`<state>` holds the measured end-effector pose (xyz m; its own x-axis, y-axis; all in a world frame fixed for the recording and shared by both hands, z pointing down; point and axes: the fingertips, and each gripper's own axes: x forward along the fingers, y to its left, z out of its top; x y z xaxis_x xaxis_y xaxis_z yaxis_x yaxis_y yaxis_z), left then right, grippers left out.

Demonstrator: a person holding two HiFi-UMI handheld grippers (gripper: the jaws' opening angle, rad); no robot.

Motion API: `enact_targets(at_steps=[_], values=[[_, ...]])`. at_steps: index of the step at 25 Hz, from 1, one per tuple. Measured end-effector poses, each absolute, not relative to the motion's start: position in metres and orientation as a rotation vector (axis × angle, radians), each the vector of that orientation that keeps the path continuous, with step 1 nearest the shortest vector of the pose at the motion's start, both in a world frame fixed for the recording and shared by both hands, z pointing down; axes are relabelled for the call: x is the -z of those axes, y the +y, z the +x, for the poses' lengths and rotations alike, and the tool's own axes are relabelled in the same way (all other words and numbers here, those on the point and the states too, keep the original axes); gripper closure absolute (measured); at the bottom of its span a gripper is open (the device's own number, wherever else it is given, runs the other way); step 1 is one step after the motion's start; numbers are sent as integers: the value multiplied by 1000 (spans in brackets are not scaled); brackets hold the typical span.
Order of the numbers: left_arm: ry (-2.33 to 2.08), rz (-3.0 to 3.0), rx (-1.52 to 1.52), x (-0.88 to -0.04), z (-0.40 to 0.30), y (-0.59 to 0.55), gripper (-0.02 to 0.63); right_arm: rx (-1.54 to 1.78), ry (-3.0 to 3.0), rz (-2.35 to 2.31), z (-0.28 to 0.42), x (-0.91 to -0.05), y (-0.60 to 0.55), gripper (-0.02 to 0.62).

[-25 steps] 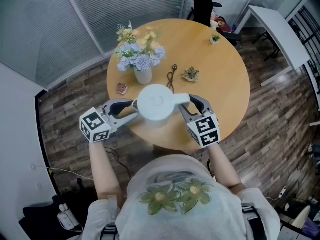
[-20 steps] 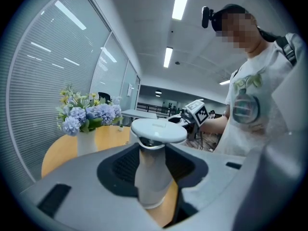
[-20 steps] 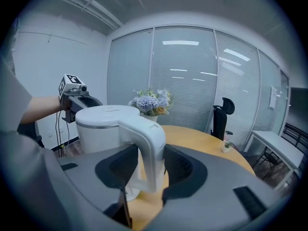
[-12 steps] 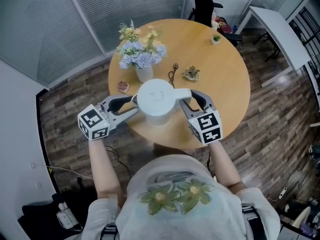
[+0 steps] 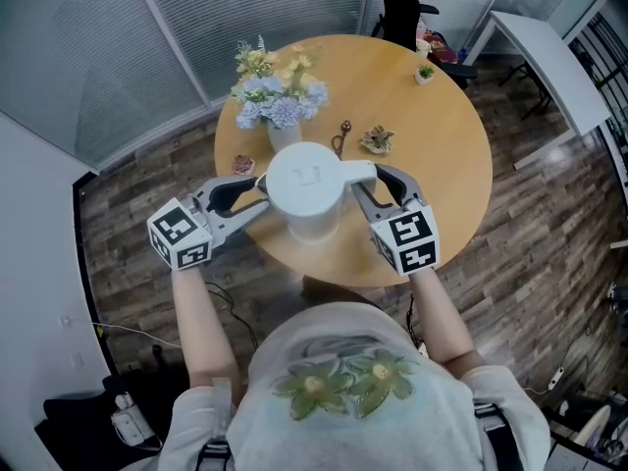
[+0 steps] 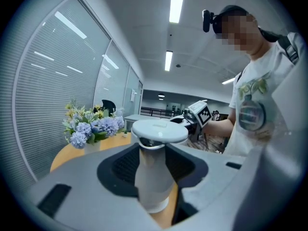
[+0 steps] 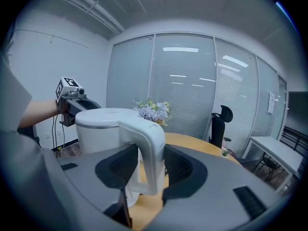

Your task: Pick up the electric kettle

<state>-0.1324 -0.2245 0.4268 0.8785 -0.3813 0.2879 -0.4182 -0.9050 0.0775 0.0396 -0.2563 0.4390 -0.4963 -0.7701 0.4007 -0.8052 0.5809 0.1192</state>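
nearest to us, the left hand-held gripper (image 5: pixel 261 198) and the right hand-held gripper (image 5: pixel 361 192) are both clamped on the one kettle (image 5: pixel 306 186). the left one presses on a narrow part of its side under the lid, and the right one presses on its handle (image 7: pixel 147 143). compared with a second ago, both grippers and the kettle have come up together. the kettle now looks bigger in the head view and covers more of the counter (image 5: pixel 442 189) behind it. we judge that it hangs a little above the near part of the counter, upright, so the pick-up is almost done. what remains is only to keep both grips firm.

we count two hand-held grippers and one kettle. further on the counter there is one vase of flowers (image 5: pixel 280 111) just behind the kettle and one small brownish thing (image 5: pixel 243 164) to its left. there is also one thin dark thing (image 5: pixel 341 133), one small ornament (image 5: pixel 375 141) and, at the far edge, one tiny potted plant (image 5: pixel 424 73). beyond the counter we see one black chair (image 5: pixel 400 3) and one white table (image 5: pixel 549 62).
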Motion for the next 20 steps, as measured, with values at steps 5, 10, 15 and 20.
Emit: enact_targets(at_steps=[5,10,15,20], values=[[-670,2921,-415,-419,-132,-225,436,-107,-2413,1281,40,-432,-257,411],[-703,2938,-398,-410,-133,-227,437,-99,-2429,1294,41,-424,-258,410],[-721,2950,-361,-398,-134,-228,437,-77,-2439,1309,41,-411,-261,410],[-736,2976,-335,-388,-136,-227,438,-55,-2454,1314,39,-402,-260,411]])
